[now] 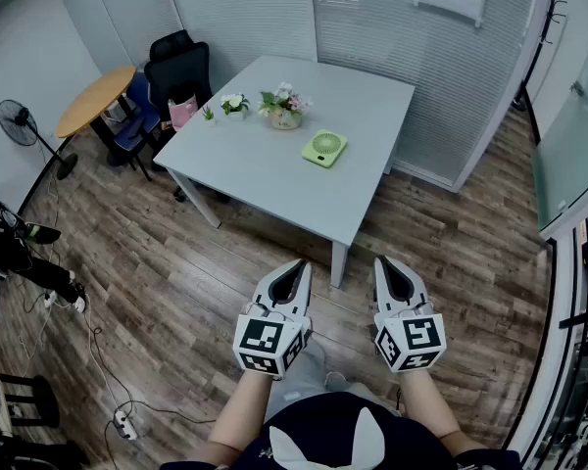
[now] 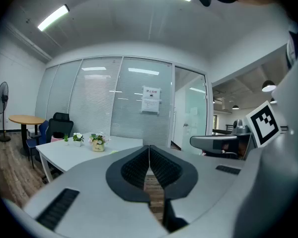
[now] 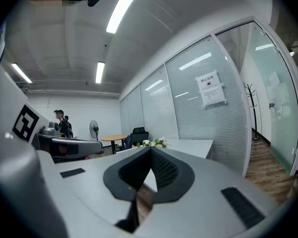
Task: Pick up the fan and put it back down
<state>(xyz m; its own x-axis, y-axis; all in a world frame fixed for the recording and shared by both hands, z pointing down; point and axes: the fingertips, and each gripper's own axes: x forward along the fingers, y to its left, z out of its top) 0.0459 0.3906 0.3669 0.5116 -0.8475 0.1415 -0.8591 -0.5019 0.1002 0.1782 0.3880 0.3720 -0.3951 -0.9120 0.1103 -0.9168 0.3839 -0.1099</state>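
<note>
Fan (image 1: 324, 148), one, green, on one table (image 1: 274, 182), three plants (image 1: 283, 109), left gripper (image 1: 302, 264), right gripper (image 1: 381, 261), both closed, empty.

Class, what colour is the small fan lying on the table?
Light green fan, seen best in the head view.

Head view from above the person, steeply down past left gripper (image 1: 301, 265) and right gripper (image 1: 382, 261) to a far-off table (image 1: 274, 164), both gripper views near level along their own jaws, all three sharing table and flowers (image 1: 282, 106)
</note>
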